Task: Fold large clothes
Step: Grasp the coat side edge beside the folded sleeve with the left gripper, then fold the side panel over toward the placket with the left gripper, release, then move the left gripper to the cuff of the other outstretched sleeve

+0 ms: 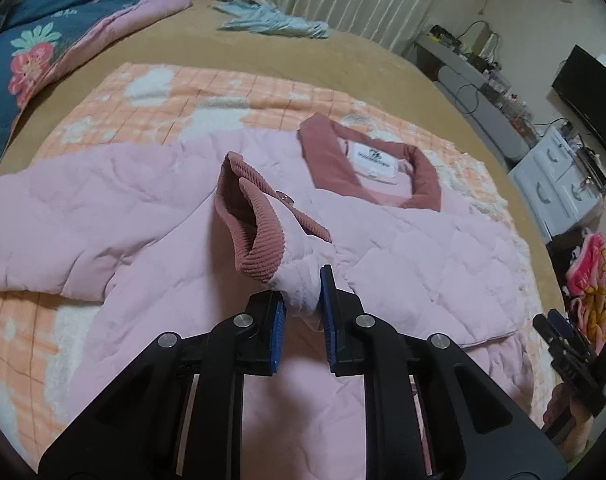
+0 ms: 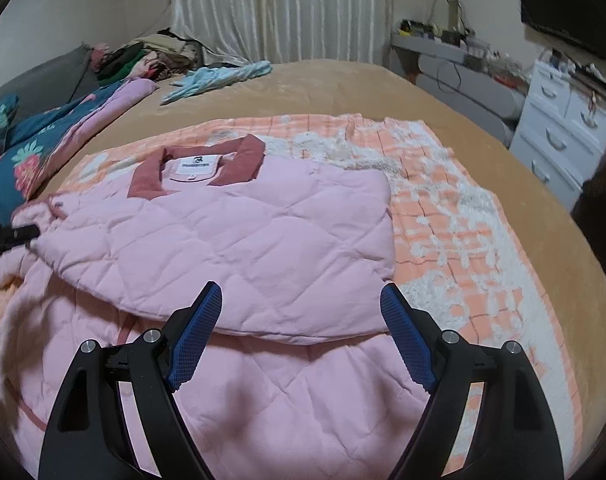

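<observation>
A pale pink quilted jacket (image 1: 151, 208) with a dusty-rose collar (image 1: 327, 148) lies spread on a bed. My left gripper (image 1: 303, 292) is shut on its sleeve (image 1: 299, 280) just behind the ribbed rose cuff (image 1: 247, 216), which stands up over the jacket's front. In the right wrist view the same jacket (image 2: 231, 232) shows one side folded across its body, collar (image 2: 243, 156) toward the back. My right gripper (image 2: 301, 300) hovers open above the folded edge, nothing between its blue pads (image 2: 195, 332). The left gripper's tip (image 2: 11, 236) shows at the far left.
An orange-and-white checked blanket (image 2: 443, 216) lies under the jacket on the tan bedspread (image 2: 343, 88). A floral dark-blue quilt (image 1: 43, 40) and a light-blue garment (image 2: 219, 76) sit toward the headboard. White drawers (image 2: 563, 128) and a cluttered grey desk (image 2: 463, 64) stand right of the bed.
</observation>
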{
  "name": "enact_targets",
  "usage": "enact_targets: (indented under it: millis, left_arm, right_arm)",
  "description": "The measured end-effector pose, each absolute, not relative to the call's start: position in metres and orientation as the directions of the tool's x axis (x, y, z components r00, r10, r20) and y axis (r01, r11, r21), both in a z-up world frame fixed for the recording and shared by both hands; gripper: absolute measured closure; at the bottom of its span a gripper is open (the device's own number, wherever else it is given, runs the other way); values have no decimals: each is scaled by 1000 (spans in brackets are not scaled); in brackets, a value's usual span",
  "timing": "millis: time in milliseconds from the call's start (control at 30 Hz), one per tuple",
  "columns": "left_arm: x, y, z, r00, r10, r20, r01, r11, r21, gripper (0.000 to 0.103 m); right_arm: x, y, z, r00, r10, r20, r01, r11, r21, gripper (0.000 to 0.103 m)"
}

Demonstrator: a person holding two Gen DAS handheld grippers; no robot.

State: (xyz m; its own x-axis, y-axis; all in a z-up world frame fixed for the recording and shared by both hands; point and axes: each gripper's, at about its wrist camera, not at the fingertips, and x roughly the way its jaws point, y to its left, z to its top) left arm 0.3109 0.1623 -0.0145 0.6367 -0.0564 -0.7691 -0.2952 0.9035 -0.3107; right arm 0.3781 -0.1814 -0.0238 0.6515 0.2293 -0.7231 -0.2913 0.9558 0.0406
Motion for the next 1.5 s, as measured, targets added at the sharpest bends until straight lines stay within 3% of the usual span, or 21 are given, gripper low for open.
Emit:
enact_targets:
  millis: [400, 867, 1133, 1233, 1300, 1367, 1467, 1500]
  left_arm:
    - [310, 162, -45, 594, -38, -804, -283, 925, -253, 94]
    - [315, 163, -72, 552, -44, -832, -298, 922, -246, 93]
    - [313, 160, -72, 544, -34, -838, -301, 925, -233, 86]
    - [307, 159, -65, 538, -16, -843, -302, 930, -211, 67]
    - [302, 157, -58, 542, -11, -841, -296, 933, -203, 43]
    - [296, 156, -50, 550, -4, -835, -294, 935, -199, 34]
    - [284, 156, -38, 563, 15, -827, -301, 935, -188, 10]
    - [282, 157, -35, 566, 19, -824, -302, 935, -186, 9]
  right_arm:
    - [394, -160, -31, 609, 233, -758, -308, 950, 45, 22]
    - [424, -137, -90, 478, 193, -857, -288, 956, 55, 21]
    - [422, -138, -92, 491, 193, -849, -262, 963, 68, 20]
    - [410, -140, -76, 518, 234, -823, -269, 958, 104, 16]
    - [399, -143, -62, 553, 245, -797, -266, 958, 109, 8]
    - [389, -146, -51, 573, 257, -778, -263, 957, 122, 6]
    - [376, -146, -36, 597, 254, -761, -266, 957, 111, 5]
    - [372, -145, -33, 603, 255, -755, -271, 957, 107, 5]
